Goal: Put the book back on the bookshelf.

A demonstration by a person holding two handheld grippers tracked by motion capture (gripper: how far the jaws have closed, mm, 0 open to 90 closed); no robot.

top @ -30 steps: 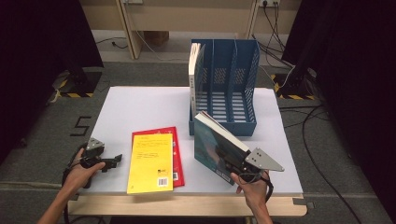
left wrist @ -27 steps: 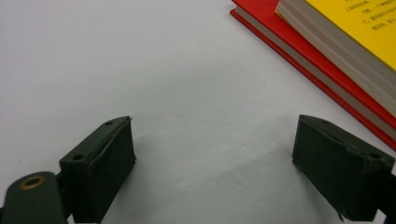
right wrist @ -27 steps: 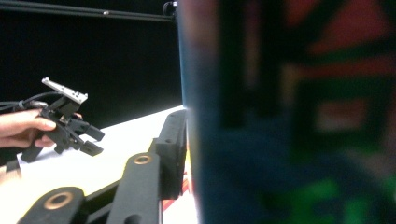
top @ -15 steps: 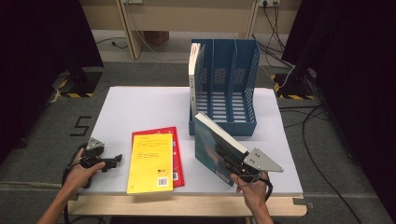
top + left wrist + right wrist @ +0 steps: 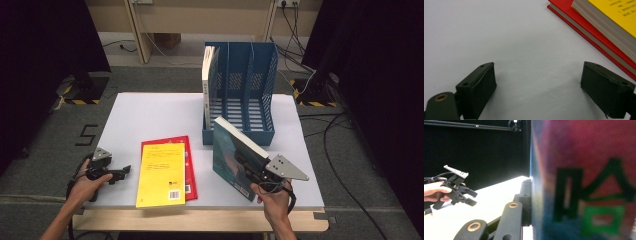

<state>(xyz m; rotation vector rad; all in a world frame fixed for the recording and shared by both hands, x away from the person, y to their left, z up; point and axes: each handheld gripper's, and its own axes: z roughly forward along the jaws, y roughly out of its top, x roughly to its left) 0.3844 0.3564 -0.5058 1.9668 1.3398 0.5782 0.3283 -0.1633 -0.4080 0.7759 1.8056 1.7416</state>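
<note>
A teal book [image 5: 229, 155] stands upright on the white table [image 5: 150, 117], just in front of the blue file rack [image 5: 250, 100]. My right gripper [image 5: 246, 164] is shut on its spine side, and in the right gripper view one black finger [image 5: 525, 195] presses the blurred cover [image 5: 586, 182]. A yellow book [image 5: 161, 174] lies flat on a red book [image 5: 189, 167] near the table's front. Left of them my left gripper [image 5: 120, 174] rests low on the table, open and holding nothing [image 5: 537, 82]; the book stack's corner [image 5: 604, 27] shows to its upper right.
One book [image 5: 207, 75] stands in the rack's left slot; the other slots hold nothing. The person's left hand with its gripper [image 5: 471, 197] shows far off in the right gripper view. Bare table lies behind the flat books. Cables run on the floor at right.
</note>
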